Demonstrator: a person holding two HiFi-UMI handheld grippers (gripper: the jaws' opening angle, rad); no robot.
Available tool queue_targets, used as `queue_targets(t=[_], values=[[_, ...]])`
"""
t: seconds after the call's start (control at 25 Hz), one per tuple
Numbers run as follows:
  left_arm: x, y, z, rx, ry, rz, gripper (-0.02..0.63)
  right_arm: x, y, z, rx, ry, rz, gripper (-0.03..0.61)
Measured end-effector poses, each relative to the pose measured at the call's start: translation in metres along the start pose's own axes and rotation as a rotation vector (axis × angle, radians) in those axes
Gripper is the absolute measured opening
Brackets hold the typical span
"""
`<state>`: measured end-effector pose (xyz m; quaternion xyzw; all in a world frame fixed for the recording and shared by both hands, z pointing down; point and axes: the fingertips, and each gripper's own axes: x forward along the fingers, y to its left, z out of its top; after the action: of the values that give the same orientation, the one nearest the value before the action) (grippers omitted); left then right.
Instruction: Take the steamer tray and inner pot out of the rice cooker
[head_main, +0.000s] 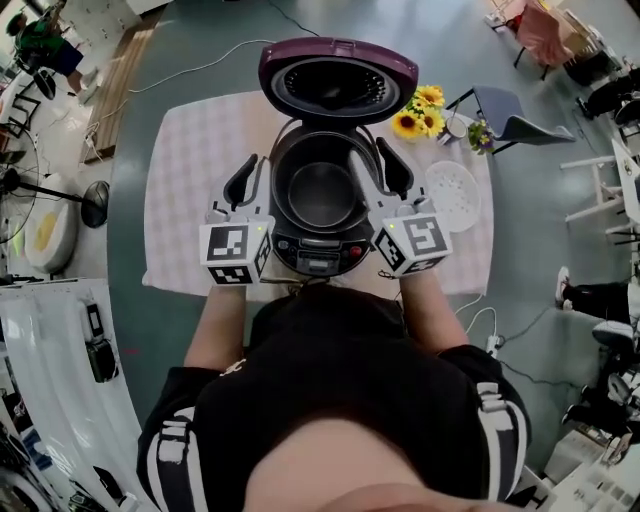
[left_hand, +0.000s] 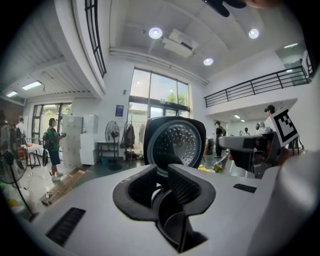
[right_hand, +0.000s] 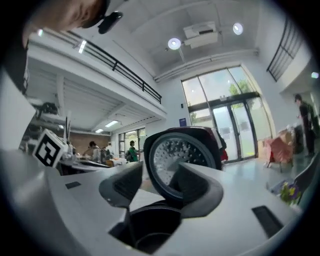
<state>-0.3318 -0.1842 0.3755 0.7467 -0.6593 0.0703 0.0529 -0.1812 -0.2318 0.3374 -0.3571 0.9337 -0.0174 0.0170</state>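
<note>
- Rice cooker (head_main: 320, 252) sits mid-way along the cloth-covered worktop (head_main: 200, 170), straight in front of you, with its control panel turned your way
- Its plum-coloured lid (head_main: 337, 80) stands open at the far side; from your head view the underside shows a dark ribbed ring, while both gripper views show it as a silver dimpled disc in a dark frame
- The inner pot (head_main: 322, 195) is seated in the cooker body: round, dark grey metal, with a pale sheen across its floor
- The steamer tray (head_main: 452, 193) is out of the cooker: a white round dish dotted with small holes, lying flat on the cloth to the cooker's right, near the sunflowers (head_main: 420, 112) and apart from the cooker body
- Your left gripper (head_main: 250, 165) is at the cooker's left edge, pointing toward the lid; its fingers (left_hand: 190, 187) are drawn in to a narrow slit, a dark curved rim shows below that slit, and I cannot tell whether the pads touch it
- Your right gripper (head_main: 372, 158) is at the cooker's right edge; its fingers (right_hand: 122, 187) stand apart and grip nothing, the inner one lying over the cooker's rim in the head view, with the pot's dark mouth below the gap and the lid beyond it
</note>
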Motion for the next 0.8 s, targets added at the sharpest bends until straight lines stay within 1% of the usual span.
queue_targets(t=[0.04, 0.08, 0.12, 0.2, 0.32, 0.36, 0.44, 0.52, 0.6, 0.72, 0.76, 0.8], values=[[0.003, -0.003, -0.001, -0.024, 0.003, -0.027, 0.088, 0.001, 0.002, -0.002, 0.073, 0.002, 0.043, 0.247], [0.005, -0.005, -0.003, -0.055, 0.010, -0.063, 0.256, 0.003, 0.003, -0.004, 0.155, 0.001, 0.074, 0.308], [0.007, -0.007, -0.004, -0.090, 0.018, -0.097, 0.388, 0.003, 0.002, -0.004, 0.228, -0.001, 0.092, 0.354], [0.007, -0.006, -0.006, -0.153, 0.031, -0.137, 0.393, 0.003, 0.000, -0.002, 0.323, -0.009, 0.104, 0.380], [0.006, 0.003, -0.009, -0.215, 0.042, -0.137, 0.393, 0.000, -0.003, -0.002, 0.400, 0.001, 0.131, 0.380], [0.005, 0.007, -0.010, -0.250, 0.043, -0.136, 0.393, 0.000, -0.005, -0.004, 0.418, 0.015, 0.142, 0.380], [0.004, 0.016, -0.013, -0.355, 0.044, -0.152, 0.393, -0.003, -0.009, -0.011, 0.453, 0.052, 0.162, 0.380], [0.004, 0.023, -0.018, -0.470, 0.067, -0.199, 0.393, -0.007, -0.017, -0.020, 0.523, 0.091, 0.188, 0.380], [0.006, 0.026, -0.026, -0.592, 0.116, -0.270, 0.393, -0.012, -0.026, -0.030, 0.652, 0.131, 0.230, 0.380], [0.006, 0.022, -0.040, -0.778, 0.202, -0.395, 0.391, -0.019, -0.040, -0.050, 0.913, 0.179, 0.288, 0.379], [0.005, 0.020, -0.045, -0.824, 0.227, -0.431, 0.391, -0.021, -0.045, -0.056, 0.970, 0.194, 0.296, 0.377], [0.005, 0.017, -0.049, -0.862, 0.248, -0.465, 0.391, -0.024, -0.049, -0.063, 1.005, 0.210, 0.298, 0.377]])
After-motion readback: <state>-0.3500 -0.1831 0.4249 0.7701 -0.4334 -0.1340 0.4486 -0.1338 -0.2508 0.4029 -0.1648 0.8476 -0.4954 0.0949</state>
